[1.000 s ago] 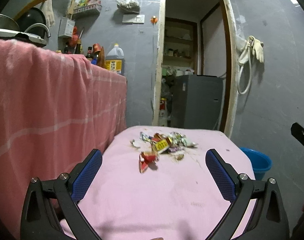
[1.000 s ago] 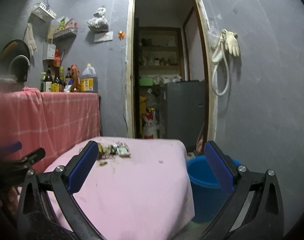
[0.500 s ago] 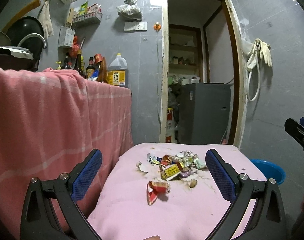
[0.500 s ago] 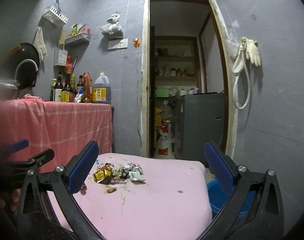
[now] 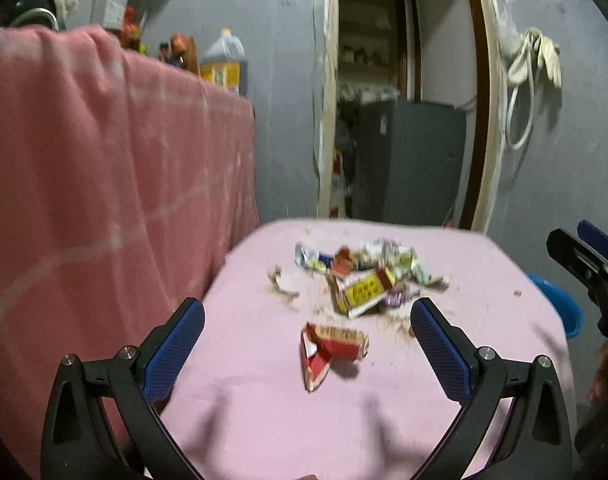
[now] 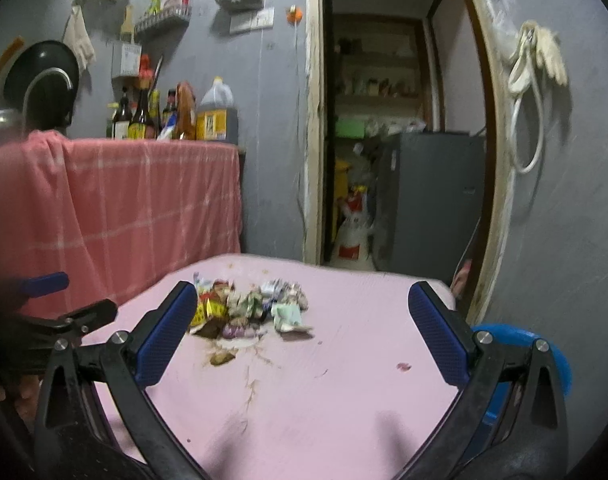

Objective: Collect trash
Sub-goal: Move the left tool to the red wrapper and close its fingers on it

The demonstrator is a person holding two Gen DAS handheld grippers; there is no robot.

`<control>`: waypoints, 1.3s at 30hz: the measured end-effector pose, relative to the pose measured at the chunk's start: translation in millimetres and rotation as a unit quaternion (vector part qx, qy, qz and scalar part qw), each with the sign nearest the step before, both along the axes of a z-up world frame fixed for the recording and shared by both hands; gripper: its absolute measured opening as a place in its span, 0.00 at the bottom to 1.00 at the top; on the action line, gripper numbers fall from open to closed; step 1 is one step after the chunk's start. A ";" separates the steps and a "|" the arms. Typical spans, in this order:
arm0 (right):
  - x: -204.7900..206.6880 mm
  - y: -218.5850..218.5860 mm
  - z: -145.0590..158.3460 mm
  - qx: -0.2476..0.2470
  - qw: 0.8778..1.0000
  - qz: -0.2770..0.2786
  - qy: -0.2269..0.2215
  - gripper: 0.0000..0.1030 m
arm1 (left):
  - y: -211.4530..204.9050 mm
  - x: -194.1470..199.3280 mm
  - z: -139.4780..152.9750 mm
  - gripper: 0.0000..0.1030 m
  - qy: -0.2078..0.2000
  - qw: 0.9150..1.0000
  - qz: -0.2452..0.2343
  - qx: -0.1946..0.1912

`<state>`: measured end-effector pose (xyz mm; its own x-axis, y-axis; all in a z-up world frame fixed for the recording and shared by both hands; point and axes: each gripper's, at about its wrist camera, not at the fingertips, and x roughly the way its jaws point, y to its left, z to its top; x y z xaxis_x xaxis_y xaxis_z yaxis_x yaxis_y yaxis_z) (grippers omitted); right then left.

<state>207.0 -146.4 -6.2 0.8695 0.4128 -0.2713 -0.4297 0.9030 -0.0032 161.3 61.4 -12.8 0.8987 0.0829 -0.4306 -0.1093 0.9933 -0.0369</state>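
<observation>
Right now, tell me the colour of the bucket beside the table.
Blue. The bucket shows best in the right wrist view, partly hidden behind the gripper.

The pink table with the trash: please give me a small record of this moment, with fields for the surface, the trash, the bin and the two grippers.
surface: pink table, stained around the litter
main trash: pile of wrappers toward the far edge
stray piece: torn red wrapper, apart from the pile, nearer the camera
bin: blue bucket on the floor beside the table's right side
left gripper: open, empty, the red wrapper lies between its fingers' line of sight
right gripper: open, empty, aimed at the pile
trash collected: none visible in either gripper
</observation>
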 end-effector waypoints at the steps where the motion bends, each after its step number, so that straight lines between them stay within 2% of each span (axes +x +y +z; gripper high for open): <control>1: 2.8 0.8 -2.6 -0.002 1.000 0.004 0.008 0.99 | 0.2 4.2 -3.4 0.98 0.012 1.000 -0.002 -0.002; 3: 9.3 3.2 -9.4 -0.008 0.999 0.013 0.028 0.98 | 1.0 11.6 -8.7 0.96 0.033 0.999 -0.007 -0.011; 5: 15.3 6.1 -14.9 -0.014 0.998 0.024 0.049 0.88 | 3.2 18.1 -13.6 0.90 0.049 0.998 -0.015 -0.024; 10: 31.9 14.9 -30.3 -0.032 0.992 0.048 0.109 0.69 | 9.6 31.0 -22.7 0.65 0.089 0.994 -0.027 -0.056; 12: 38.1 19.4 -35.3 -0.042 0.989 0.054 0.131 0.64 | 13.3 33.1 -23.8 0.60 0.100 0.992 -0.032 -0.069; 14: 43.2 26.3 -40.4 -0.052 0.985 0.066 0.149 0.55 | 17.5 36.1 -25.5 0.56 0.109 0.990 -0.041 -0.085; 19: 51.2 41.0 -51.0 -0.071 0.974 0.100 0.190 0.44 | 26.7 43.0 -30.3 0.44 0.133 0.982 -0.058 -0.125; 24: 58.0 53.6 -59.4 -0.083 0.965 0.124 0.217 0.40 | 35.1 47.6 -37.8 0.39 0.156 0.974 -0.059 -0.155; 34: 68.1 74.2 -66.6 -0.099 0.952 0.155 0.244 0.39 | 45.3 45.5 -36.6 0.30 0.154 0.970 -0.054 -0.182; 38: 70.8 80.6 -69.7 -0.108 0.950 0.159 0.247 0.35 | 49.0 44.3 -36.1 0.27 0.154 0.969 -0.049 -0.188; 39: 71.4 81.7 -70.2 -0.110 0.949 0.159 0.247 0.33 | 49.4 45.0 -36.5 0.21 0.154 0.969 -0.048 -0.188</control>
<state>278.5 -64.7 -76.4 0.4539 0.5197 -0.7238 -0.6793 0.7275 0.0964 206.3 110.7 -49.3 0.7181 -0.2091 -0.6638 -0.0813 0.9221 -0.3784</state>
